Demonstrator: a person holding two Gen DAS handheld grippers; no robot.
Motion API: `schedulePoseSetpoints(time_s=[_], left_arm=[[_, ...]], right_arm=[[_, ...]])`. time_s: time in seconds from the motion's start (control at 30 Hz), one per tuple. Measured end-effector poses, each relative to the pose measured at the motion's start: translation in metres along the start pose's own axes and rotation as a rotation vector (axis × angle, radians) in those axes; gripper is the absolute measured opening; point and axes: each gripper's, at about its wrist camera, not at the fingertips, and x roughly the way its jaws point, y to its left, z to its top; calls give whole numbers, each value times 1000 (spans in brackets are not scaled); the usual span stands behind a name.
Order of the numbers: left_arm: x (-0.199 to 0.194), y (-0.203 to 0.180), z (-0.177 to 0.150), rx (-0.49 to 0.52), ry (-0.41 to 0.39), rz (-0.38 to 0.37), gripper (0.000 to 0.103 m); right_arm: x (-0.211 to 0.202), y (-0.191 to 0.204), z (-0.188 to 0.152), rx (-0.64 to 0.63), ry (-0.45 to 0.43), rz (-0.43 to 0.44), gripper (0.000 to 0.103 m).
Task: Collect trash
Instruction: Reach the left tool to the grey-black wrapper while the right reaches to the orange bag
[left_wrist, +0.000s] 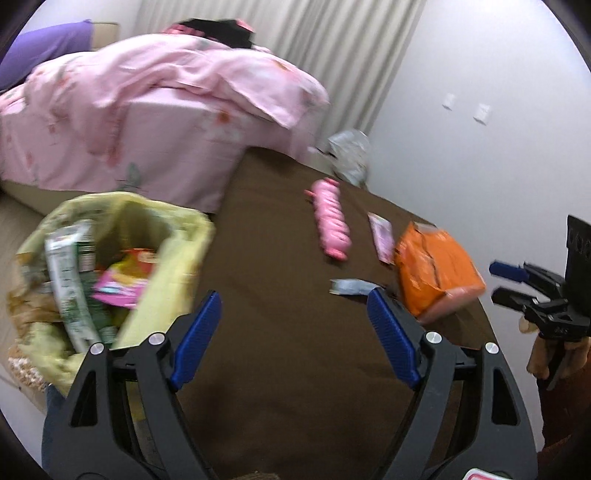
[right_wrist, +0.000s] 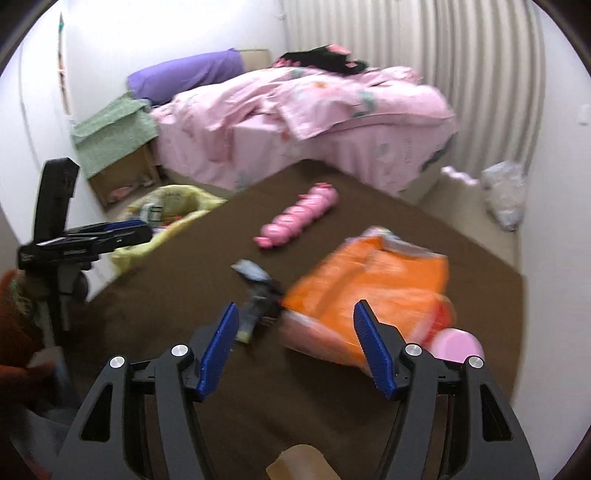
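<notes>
The orange snack bag (right_wrist: 373, 291) lies flat on the brown rug (right_wrist: 295, 398) just ahead of the right claw (right_wrist: 293, 341), a little toward its right finger, with its long axis running across the claw's line rather than along it; I judge it the likeliest next pick, and the right hand is plainly the nearer one. Beside the bag on its left lies a small crumpled grey-blue wrapper (right_wrist: 256, 291), beyond the bag a pink ribbed packet (right_wrist: 297, 216), and farther left the yellow trash bag (left_wrist: 122, 266), partly filled. Both the right claw and the left claw (left_wrist: 295, 325) are spread wide and hold nothing.
</notes>
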Motion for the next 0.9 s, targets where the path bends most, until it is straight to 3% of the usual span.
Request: schedulePoseSetpoints(time_s=[0.23,0.4,0.57,0.67,0.73,0.8,0.9], left_arm=[[20,-30,4,31,9,-36,77],[22,-30,4,11,17,-40,77],[15,-17,3,-17,5,-13,77],[14,-9,2,-42,6,2,77],[15,-3,0,-64,14,3,77],[15,0,-2,-74,17,1,77],[14,0,-4,-74,20,-6,77]], right_arm=[[3,-46,1,95,-9,-75,61],[42,-76,19,154,41,-95,61],[72,-63,25,105,106,-80,59],[79,-42,21,51,122,-18,46],[80,-31,18,44,128,37,29],[80,-19,11,41,141,118,19],[75,2,-1,-1,158,181,17]])
